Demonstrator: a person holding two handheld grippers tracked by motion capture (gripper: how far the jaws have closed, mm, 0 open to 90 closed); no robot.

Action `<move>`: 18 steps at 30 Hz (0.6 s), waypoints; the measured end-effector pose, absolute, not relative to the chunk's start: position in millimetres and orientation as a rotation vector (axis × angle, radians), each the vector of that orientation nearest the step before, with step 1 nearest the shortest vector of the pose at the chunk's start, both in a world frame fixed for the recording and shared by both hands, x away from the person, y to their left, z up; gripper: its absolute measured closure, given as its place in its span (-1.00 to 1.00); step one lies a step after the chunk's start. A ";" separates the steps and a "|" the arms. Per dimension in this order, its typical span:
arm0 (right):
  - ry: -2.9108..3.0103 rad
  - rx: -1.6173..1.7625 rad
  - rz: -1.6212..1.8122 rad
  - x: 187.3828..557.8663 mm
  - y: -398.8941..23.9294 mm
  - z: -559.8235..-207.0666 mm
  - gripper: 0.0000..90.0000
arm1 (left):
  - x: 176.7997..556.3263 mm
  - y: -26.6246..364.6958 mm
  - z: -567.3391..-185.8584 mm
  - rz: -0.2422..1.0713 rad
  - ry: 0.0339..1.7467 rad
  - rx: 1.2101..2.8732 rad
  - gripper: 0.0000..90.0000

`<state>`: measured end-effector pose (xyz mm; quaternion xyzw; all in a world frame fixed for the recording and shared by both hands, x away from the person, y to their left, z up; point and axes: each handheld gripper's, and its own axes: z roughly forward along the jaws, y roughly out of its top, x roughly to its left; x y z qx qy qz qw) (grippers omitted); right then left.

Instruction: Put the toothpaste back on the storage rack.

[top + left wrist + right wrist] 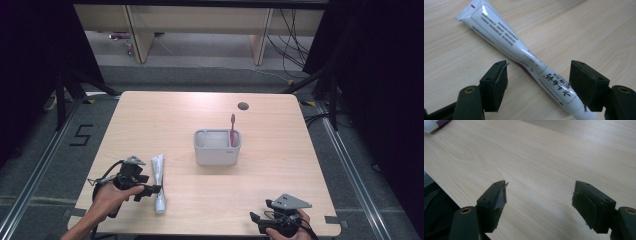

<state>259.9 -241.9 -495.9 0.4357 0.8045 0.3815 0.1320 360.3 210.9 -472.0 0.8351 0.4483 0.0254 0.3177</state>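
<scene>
A white toothpaste tube lies flat on the wooden table, near its front left. My left gripper is open and low over the tube's cap end, one jaw on each side. The tube runs slantwise through the gap, and its lower end passes close by the right pad; the left pad stands clear of it. My right gripper rests open at the table's front right corner, over bare wood, with nothing between its jaws.
A grey holder stands mid-table with a pink toothbrush upright in its right compartment. A round cable hole sits near the far edge. Beyond the table are desk legs and cables on the floor.
</scene>
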 end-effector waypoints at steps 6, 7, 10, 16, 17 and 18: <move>2.334 1.267 1.103 257.5 -242.6 -494.6 -0.39 | 366.5 200.8 -472.5 0.085 1.194 2.246 -0.32; 2.335 1.261 1.106 257.4 -242.4 -494.6 -0.39 | 368.4 200.3 -471.7 0.089 1.188 2.265 -0.32; 2.341 1.248 1.134 257.7 -242.4 -495.2 -0.39 | 372.4 197.6 -471.8 0.090 1.201 2.281 -0.32; 2.336 1.282 1.120 255.9 -243.1 -494.4 -0.39 | 380.0 193.7 -473.6 0.080 1.206 2.309 -0.29; 2.336 1.283 1.121 255.8 -243.0 -494.3 -0.39 | 380.6 193.4 -473.3 0.076 1.208 2.318 -0.28; 2.335 1.332 1.125 253.7 -240.9 -493.7 -0.39 | 381.5 192.9 -472.6 0.080 1.205 2.329 -0.28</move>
